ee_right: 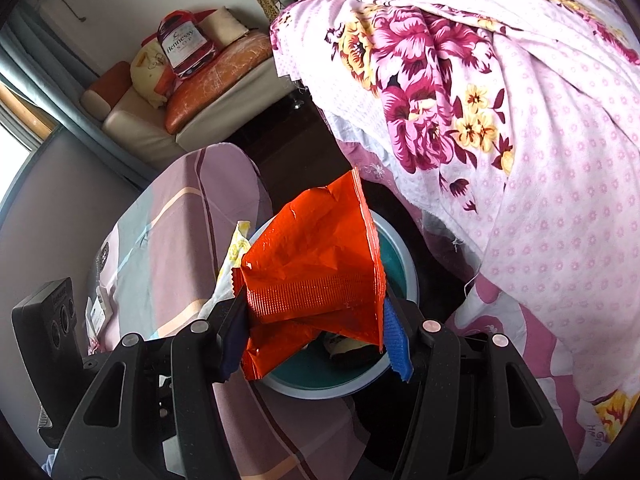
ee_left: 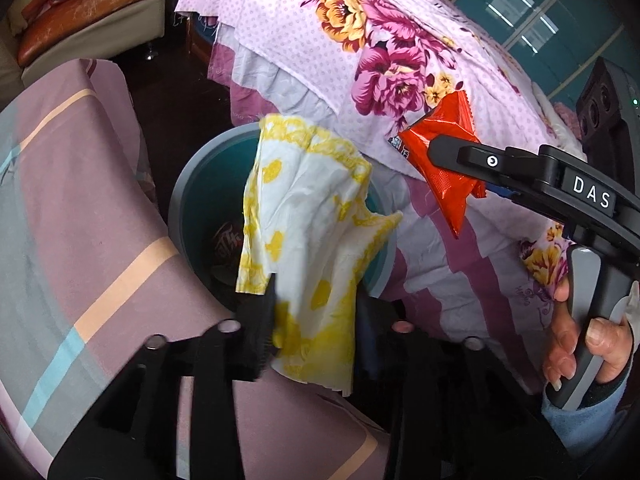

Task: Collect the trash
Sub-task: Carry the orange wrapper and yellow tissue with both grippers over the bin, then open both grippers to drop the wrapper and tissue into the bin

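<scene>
A white napkin with yellow print (ee_left: 308, 216) hangs over a round bin with a grey rim and teal inside (ee_left: 188, 208). My left gripper (ee_left: 316, 300) is open. The napkin's lower part lies loose between its fingers, against the left finger (ee_left: 260, 320), and it hides the right one. A crumpled red foil wrapper (ee_right: 312, 264) is clamped in my right gripper (ee_right: 314, 304), which is shut on it just above the bin (ee_right: 408, 272). In the left wrist view the right gripper (ee_left: 440, 152) holds the red wrapper (ee_left: 444, 168) to the right of the bin. Some dark trash (ee_left: 224, 240) lies inside.
A floral pink quilt (ee_left: 400, 60) drapes the bed right of the bin. A striped pink sheet (ee_left: 80, 220) covers the surface to its left. A sofa with orange cushions (ee_right: 224, 68) and a printed bag (ee_right: 182, 46) stands behind. A hand (ee_left: 576, 344) grips the right handle.
</scene>
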